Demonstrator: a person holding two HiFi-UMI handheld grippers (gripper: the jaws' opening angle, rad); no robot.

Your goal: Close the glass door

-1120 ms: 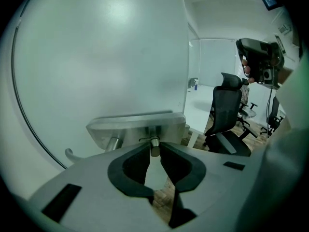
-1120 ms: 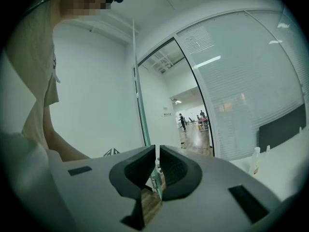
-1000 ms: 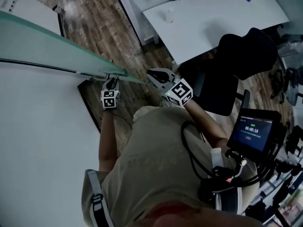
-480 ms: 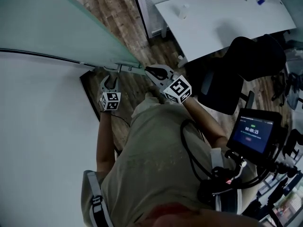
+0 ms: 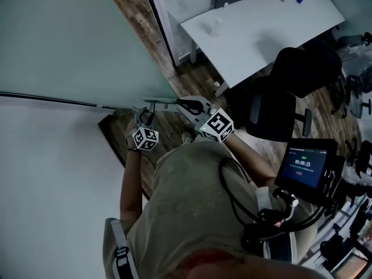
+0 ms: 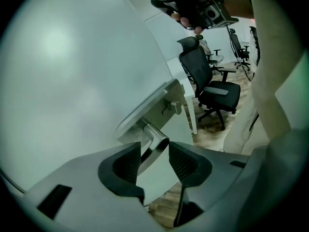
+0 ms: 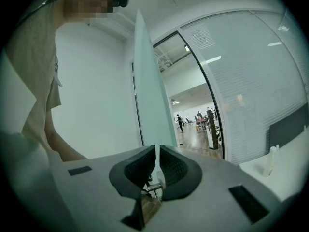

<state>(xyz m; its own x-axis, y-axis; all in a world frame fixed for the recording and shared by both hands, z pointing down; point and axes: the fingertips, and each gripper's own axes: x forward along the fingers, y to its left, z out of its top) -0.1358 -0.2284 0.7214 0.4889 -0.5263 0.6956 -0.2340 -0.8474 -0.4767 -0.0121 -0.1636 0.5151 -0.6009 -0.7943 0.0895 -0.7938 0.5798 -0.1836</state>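
Observation:
The frosted glass door fills the upper left of the head view, and its free edge ends just above both grippers. My left gripper sits at the door's metal handle. In the left gripper view the handle bar lies between the jaws of that gripper. The jaws have just been opening and a gap shows beside the bar. My right gripper is at the door's free edge. In the right gripper view the door's thin edge runs straight down into the nearly closed jaws of that gripper.
A white wall lies left of the doorway. A white desk and a black office chair stand to the right on wood flooring. A small screen hangs at the person's right side. A blinded glass partition stands beyond the door.
The door has swung and now covers more of the upper left. The left gripper has rolled and its jaws have opened around the handle. The right gripper moved along with the door's edge.

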